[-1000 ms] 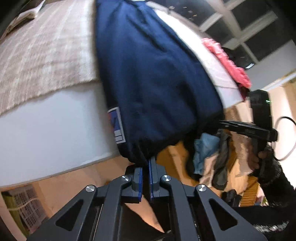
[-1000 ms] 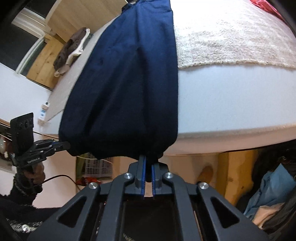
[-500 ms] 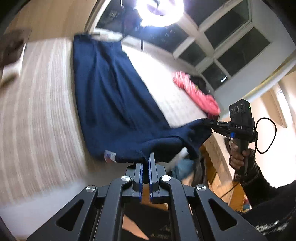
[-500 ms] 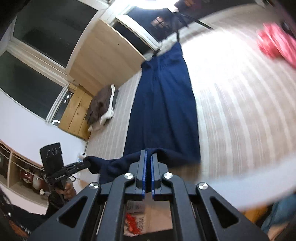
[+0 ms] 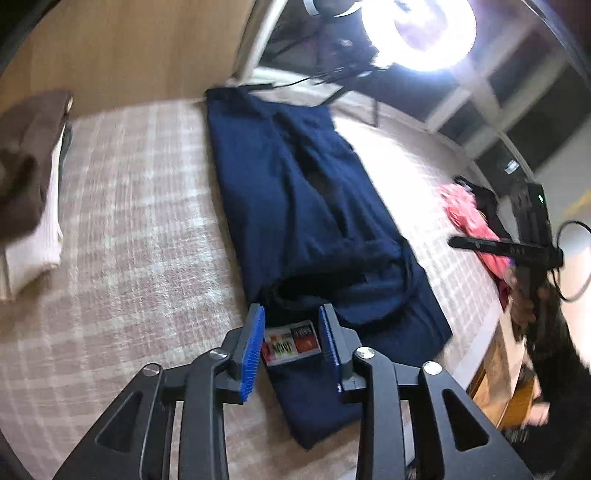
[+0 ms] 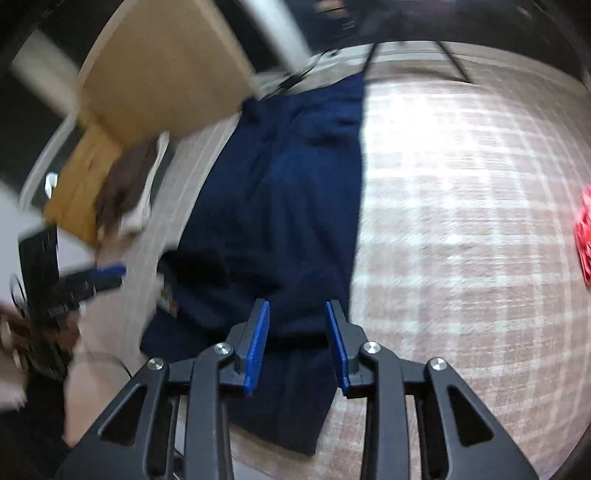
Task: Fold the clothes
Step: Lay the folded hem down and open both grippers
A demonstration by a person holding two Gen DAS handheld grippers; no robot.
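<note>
Bedroom setup with a bed (image 5: 122,258) covered in a beige plaid blanket, and a ring light (image 5: 417,35) blasting from the far end by the windows. Navy garment (image 5: 310,221) is laid out long down the middle of the bed, with its near end folded back over itself so there's a loose doubled-up bit near the front edge, and a colorful label (image 5: 291,342) showing on the near part. Left tool (image 5: 291,341) is hanging just above that label with its blue-padded jaws spread wide, gripping nothing. Right tool (image 6: 297,332) is the same deal, jaws apart over the near right edge of the navy cloth, not holding it. Over on the left side of the bed there's a stack of folded clothes (image 5: 29,192), brown on top of white. A pink garment (image 5: 476,225) is bunched up by the right edge. Right wrist view is pretty motion-blurred, so small details there are hard to make out
</note>
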